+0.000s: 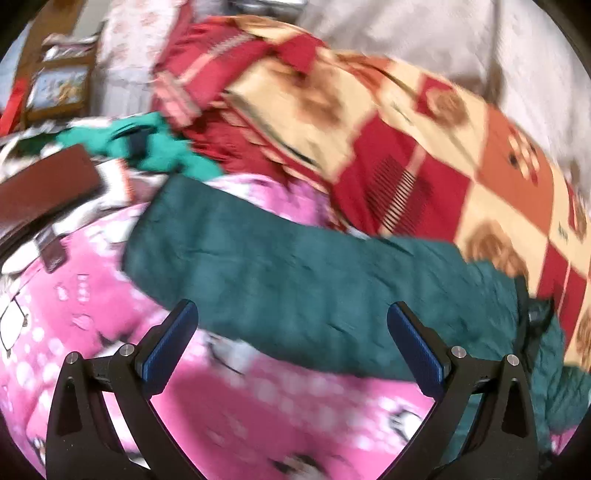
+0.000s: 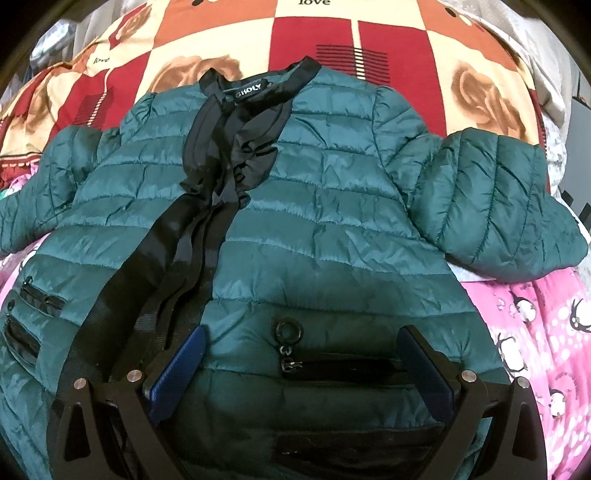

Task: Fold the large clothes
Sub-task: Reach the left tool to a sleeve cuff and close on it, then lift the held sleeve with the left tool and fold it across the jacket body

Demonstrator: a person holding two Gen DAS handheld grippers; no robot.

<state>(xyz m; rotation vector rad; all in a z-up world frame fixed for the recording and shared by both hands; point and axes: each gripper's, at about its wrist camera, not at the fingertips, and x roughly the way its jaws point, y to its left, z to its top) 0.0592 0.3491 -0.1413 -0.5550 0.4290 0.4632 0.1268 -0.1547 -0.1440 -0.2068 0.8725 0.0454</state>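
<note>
Jacket (image 2: pixel 295 206) lies flat, collar toward frame top, hem between right gripper (image 2: pixel 301 354) fingers, spread apart; left gripper (image 1: pixel 291 332) likewise spread.

Bed: we see it covered by a pink penguin-print blanket (image 2: pixel 546 332), to the right of the right tool.
Second cover: a red, cream and orange checked blanket (image 2: pixel 332 22) spreads ahead of that tool.
Jacket: our teal quilted jacket (image 2: pixel 314 206) lies flat over both blankets, front up, directly ahead.
Sleeve: one jacket sleeve (image 1: pixel 295 280) stretches across the pink blanket just ahead of the left tool.
</note>
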